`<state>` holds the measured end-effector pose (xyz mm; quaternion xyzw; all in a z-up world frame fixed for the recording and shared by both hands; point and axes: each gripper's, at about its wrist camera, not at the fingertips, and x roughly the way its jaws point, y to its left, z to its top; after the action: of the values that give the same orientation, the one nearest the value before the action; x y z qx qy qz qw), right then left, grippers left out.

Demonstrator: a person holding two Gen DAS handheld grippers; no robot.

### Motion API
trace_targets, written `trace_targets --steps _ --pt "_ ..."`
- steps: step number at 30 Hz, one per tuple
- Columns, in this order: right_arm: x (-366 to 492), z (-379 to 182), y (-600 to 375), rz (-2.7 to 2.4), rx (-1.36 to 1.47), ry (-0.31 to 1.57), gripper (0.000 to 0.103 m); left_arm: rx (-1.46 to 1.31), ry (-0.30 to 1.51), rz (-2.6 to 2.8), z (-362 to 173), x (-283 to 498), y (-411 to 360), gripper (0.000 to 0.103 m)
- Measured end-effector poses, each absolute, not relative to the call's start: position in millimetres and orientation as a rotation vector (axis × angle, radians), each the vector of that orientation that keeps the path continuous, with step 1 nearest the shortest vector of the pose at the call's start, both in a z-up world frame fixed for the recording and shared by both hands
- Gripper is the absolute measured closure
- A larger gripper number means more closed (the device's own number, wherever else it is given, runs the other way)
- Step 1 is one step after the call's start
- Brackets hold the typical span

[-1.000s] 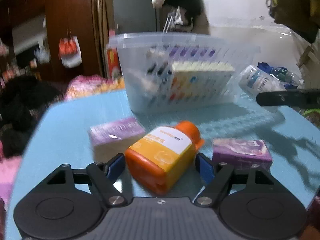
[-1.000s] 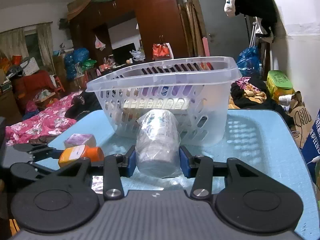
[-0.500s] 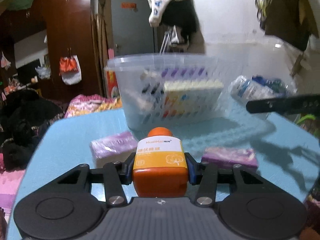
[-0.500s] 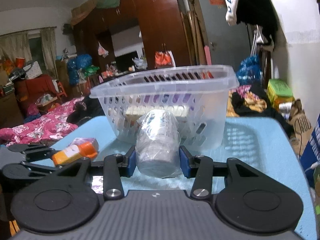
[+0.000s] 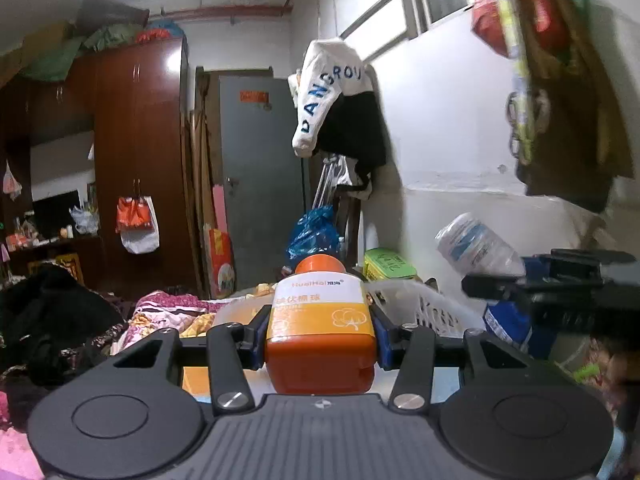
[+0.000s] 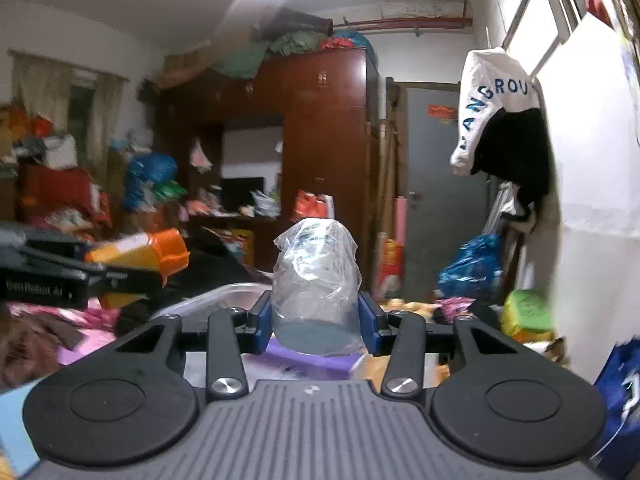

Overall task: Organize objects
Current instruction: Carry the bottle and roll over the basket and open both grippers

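My left gripper [image 5: 320, 334] is shut on an orange bottle [image 5: 320, 332] with a white and yellow label, held up in the air above the near rim of the clear plastic basket [image 5: 424, 304]. My right gripper [image 6: 316, 320] is shut on a plastic-wrapped bottle [image 6: 316, 284], also lifted above the basket [image 6: 216, 296]. A purple box [image 6: 304, 356] shows below it in the basket. The orange bottle [image 6: 140, 254] shows at the left of the right wrist view, and the wrapped bottle [image 5: 476, 246] at the right of the left wrist view.
A dark wardrobe [image 6: 320, 152] and a grey door [image 5: 260, 176] stand behind. Clothes hang on the white wall [image 5: 340, 120] at the right. A bed with pink bedding [image 5: 160, 312] lies left. A green box [image 5: 388, 266] sits beyond the basket.
Both grippers have risen from table height to above the basket with their bottles. The left gripper closed on the orange bottle a second ago and lifted it.
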<state>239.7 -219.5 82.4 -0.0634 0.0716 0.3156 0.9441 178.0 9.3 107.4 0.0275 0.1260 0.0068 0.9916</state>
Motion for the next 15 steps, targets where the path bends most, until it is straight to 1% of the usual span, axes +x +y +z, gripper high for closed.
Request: trace_targets --steps 3,8,15 --pt "272 80 -205 0.593 -0.146 0.241 0.056 0.057 0.314 0.027 114 223 4 0.051" --pt "305 66 -192 0.555 -0.154 0.362 0.056 0.061 0.421 0.079 103 276 5 0.051" --pt "309 56 -187 0.565 -0.154 0.416 0.055 0.041 0.486 0.101 85 296 20 0.051"
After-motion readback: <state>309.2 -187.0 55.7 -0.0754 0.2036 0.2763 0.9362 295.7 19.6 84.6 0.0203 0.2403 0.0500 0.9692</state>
